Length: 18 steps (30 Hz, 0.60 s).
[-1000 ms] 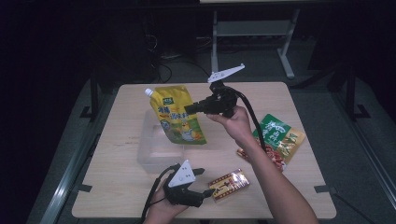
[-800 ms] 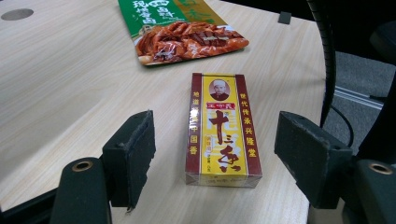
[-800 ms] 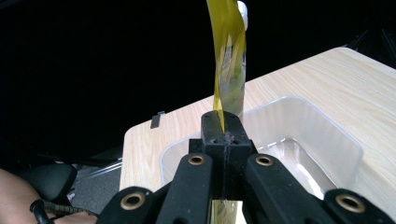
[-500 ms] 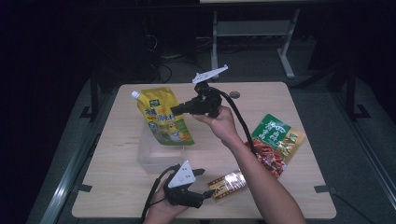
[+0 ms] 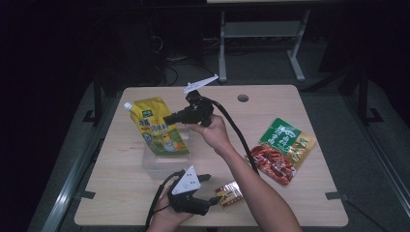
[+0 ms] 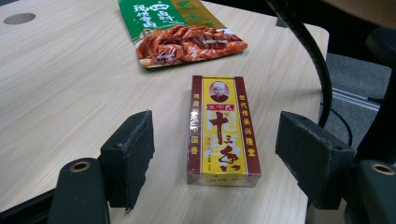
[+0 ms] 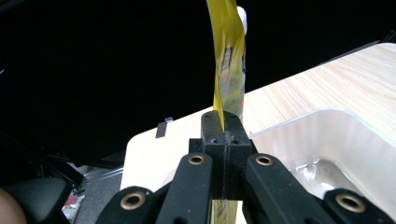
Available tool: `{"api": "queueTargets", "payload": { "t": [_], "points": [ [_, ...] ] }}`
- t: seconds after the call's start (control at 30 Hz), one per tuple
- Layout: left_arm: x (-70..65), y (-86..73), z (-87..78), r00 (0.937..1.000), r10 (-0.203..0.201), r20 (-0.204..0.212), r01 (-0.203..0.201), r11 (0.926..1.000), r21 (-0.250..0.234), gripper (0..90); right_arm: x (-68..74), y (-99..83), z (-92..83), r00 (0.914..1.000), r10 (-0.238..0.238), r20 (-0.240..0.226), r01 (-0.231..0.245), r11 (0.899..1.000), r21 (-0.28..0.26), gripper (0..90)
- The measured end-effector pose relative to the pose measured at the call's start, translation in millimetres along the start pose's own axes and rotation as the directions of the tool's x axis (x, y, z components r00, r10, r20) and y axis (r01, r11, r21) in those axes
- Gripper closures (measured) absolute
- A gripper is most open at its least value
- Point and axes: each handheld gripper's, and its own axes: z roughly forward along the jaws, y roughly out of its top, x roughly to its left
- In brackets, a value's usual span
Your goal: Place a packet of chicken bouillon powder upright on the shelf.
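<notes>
Above the clear tub [image 5: 159, 162], the right gripper [image 5: 170, 117] pinches the yellow pouch [image 5: 155, 128].
Its own view shows jaws squeezed tight on the pouch edge. The left gripper [image 6: 215, 154] rests with jaws spread around the little box [image 6: 223, 133] on the table [image 6: 70, 79].

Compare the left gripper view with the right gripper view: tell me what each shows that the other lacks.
Left gripper view: a small yellow-and-red box lying between open jaws, and a green-and-red food packet beyond it.
Right gripper view: shut jaws pinching the edge of a yellow pouch above a clear plastic tub.
Both: the pale wooden table.
</notes>
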Motion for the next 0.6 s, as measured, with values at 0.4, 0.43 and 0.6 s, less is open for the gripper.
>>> {"api": "queueTargets", "payload": {
  "t": [0.4, 0.43, 0.6],
  "points": [
    [-1.7, 0.5, 0.3, 0.9999, 0.011, 0.005, -0.011, 0.9999, 0.010, 27.4, -12.6, -30.0, 15.1, 0.9984, 0.051, 0.025, -0.051, 0.999, 0.001, 90.0],
    [-1.7, 0.5, 0.3, 0.9999, 0.011, 0.005, -0.011, 0.9999, 0.010, 27.4, -12.6, -30.0, 15.1, 0.9984, 0.051, 0.025, -0.051, 0.999, 0.001, 90.0],
    [-2.6, 0.8, 2.3, 0.9999, 0.013, 0.009, -0.014, 0.9999, 0.009, 27.4, -13.0, -33.8, 9.8, 0.9973, 0.048, 0.055, -0.049, 0.999, 0.015, 89.6]
  ]
}}
